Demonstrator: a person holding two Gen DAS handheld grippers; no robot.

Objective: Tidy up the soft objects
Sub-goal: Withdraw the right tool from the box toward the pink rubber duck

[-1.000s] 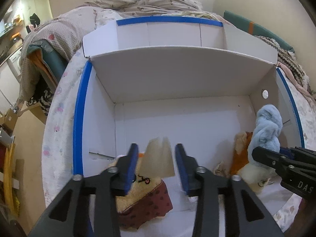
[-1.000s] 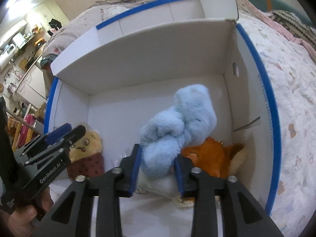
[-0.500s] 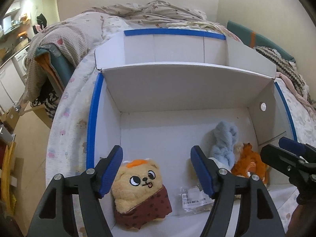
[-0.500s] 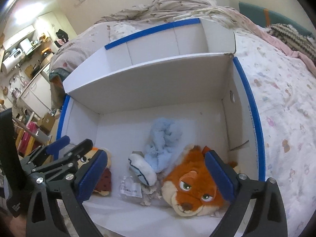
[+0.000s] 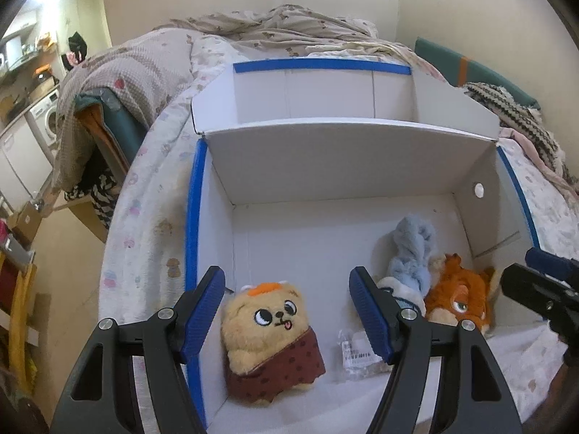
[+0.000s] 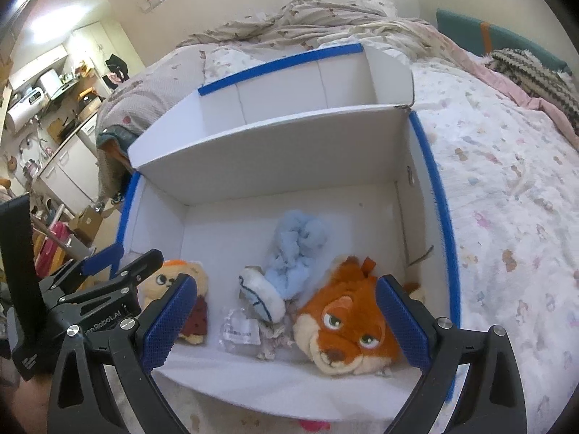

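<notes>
A white cardboard box (image 5: 362,159) with blue-taped edges lies on the bed; it also shows in the right wrist view (image 6: 275,152). Inside it a tan bear plush (image 5: 269,336) in a maroon spotted garment sits at the left, also seen in the right wrist view (image 6: 182,282). A light blue fluffy plush (image 6: 295,253) and an orange fox plush (image 6: 347,322) lie at the right, both also in the left wrist view, blue (image 5: 410,253) and fox (image 5: 457,300). My left gripper (image 5: 287,311) is open and empty above the bear. My right gripper (image 6: 286,322) is open and empty above the fox.
A clear plastic bag with a label (image 6: 240,329) lies on the box floor between the plush toys. The box has a second compartment at the back (image 5: 325,94). Rumpled blankets (image 6: 325,21) cover the bed behind. A kitchen area (image 6: 43,101) lies at the far left.
Both grippers have opened, let go of the bear and the blue plush, and pulled back up and away from the box. The toys now lie on the box floor.
</notes>
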